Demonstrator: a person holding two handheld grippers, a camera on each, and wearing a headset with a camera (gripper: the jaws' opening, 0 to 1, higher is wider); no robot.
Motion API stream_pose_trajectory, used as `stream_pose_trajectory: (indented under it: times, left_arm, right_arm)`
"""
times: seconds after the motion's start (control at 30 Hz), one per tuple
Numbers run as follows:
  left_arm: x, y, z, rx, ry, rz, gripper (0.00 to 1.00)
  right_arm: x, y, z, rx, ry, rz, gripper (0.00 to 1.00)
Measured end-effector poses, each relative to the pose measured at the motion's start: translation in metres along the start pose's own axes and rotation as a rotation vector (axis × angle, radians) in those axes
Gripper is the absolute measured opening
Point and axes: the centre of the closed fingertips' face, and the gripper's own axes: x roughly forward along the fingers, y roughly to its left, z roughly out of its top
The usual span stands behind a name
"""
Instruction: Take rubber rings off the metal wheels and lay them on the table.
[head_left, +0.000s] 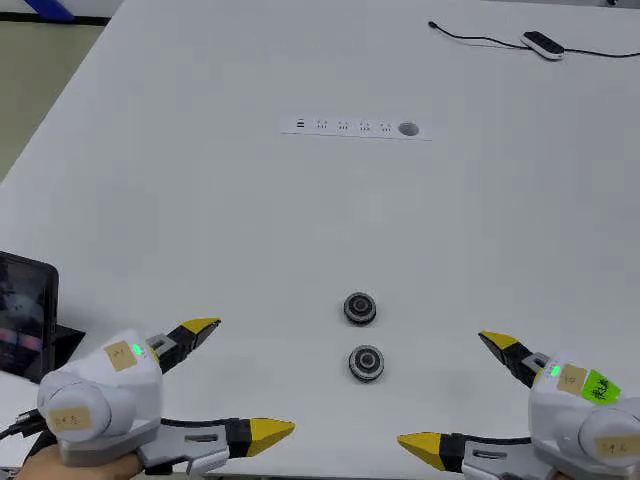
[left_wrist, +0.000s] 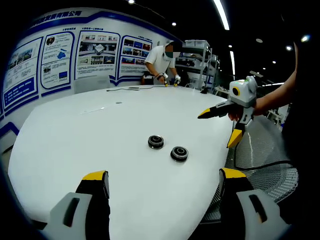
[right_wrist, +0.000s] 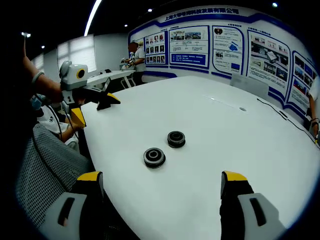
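Observation:
Two small metal wheels with black rubber rings lie flat on the white table: a far wheel (head_left: 360, 308) (left_wrist: 155, 142) (right_wrist: 176, 139) and a near wheel (head_left: 366, 363) (left_wrist: 179, 153) (right_wrist: 154, 157). My left gripper (head_left: 232, 378) (left_wrist: 162, 180) (right_wrist: 92, 109) hovers open at the table's near left, well short of the wheels. My right gripper (head_left: 462, 392) (right_wrist: 161, 181) (left_wrist: 219, 127) is open at the near right, also apart from them. Nothing sits between either pair of yellow-tipped jaws.
A white power strip (head_left: 355, 127) is set into the table's middle. A black cable with a small device (head_left: 542, 44) lies at the far right. A dark tablet (head_left: 25, 315) stands at the left edge. A person (left_wrist: 161, 61) works at a table behind.

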Motion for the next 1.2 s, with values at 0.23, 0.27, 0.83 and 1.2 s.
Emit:
stream_pose_trajectory:
  times: [0.23,0.27,0.83,1.2]
  left_arm:
    - [0.007,-0.006,0.002,0.007,0.012,-0.022,0.89]
    - [0.008,-0.007,0.003,0.009,0.011,-0.025,0.88]
    - [0.031,-0.015,0.011,0.051,0.038,-0.081,0.79]
    - [0.042,-0.017,0.01,0.079,0.057,-0.118,0.72]
  right_arm:
    - [0.004,0.006,0.001,0.04,-0.008,0.016,0.99]
    - [0.005,0.006,0.0,0.042,-0.008,0.016,0.98]
    - [0.019,0.018,0.002,0.147,-0.007,0.06,0.85]
    - [0.026,0.021,-0.002,0.2,-0.003,0.073,0.76]
